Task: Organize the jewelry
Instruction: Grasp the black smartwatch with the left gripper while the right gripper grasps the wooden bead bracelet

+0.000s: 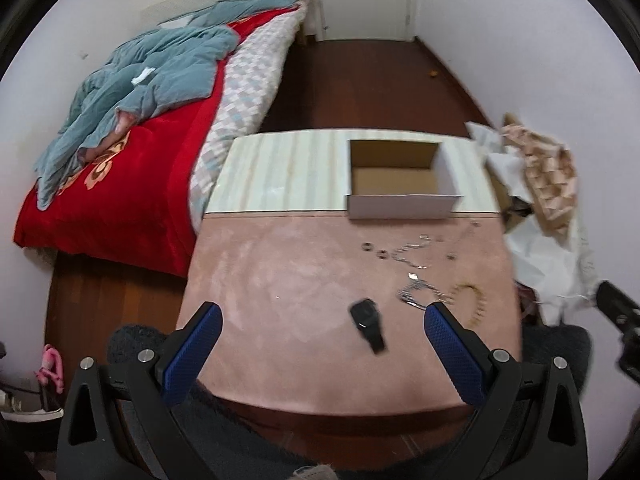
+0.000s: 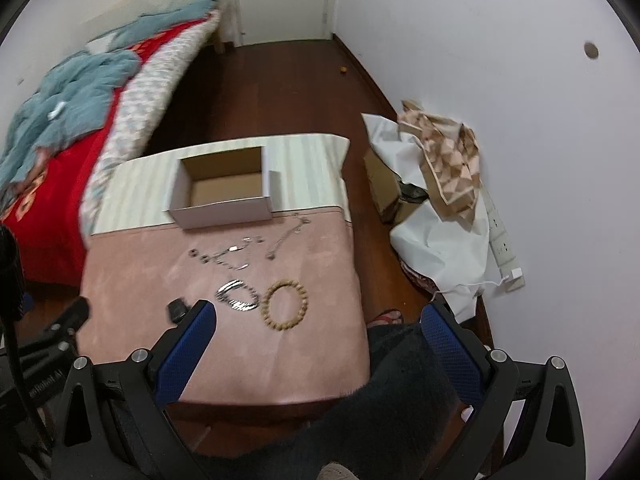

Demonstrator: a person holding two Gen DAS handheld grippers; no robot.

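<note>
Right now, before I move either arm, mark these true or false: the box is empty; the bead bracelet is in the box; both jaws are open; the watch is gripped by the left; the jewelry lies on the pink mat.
1. The cardboard box is empty. True.
2. The bead bracelet is in the box. False: it lies on the pink mat.
3. Both sets of jaws stand open. True.
4. The left gripper grips the black watch. False: the watch lies free on the mat.
5. The silver chains lie on the mat. True.

I saw the black watch (image 1: 367, 323), silver bracelet (image 2: 237, 295), bead bracelet (image 2: 285, 306), rings (image 2: 199, 256) and chains (image 2: 286, 235) loose before an open box (image 2: 224, 194).
</note>
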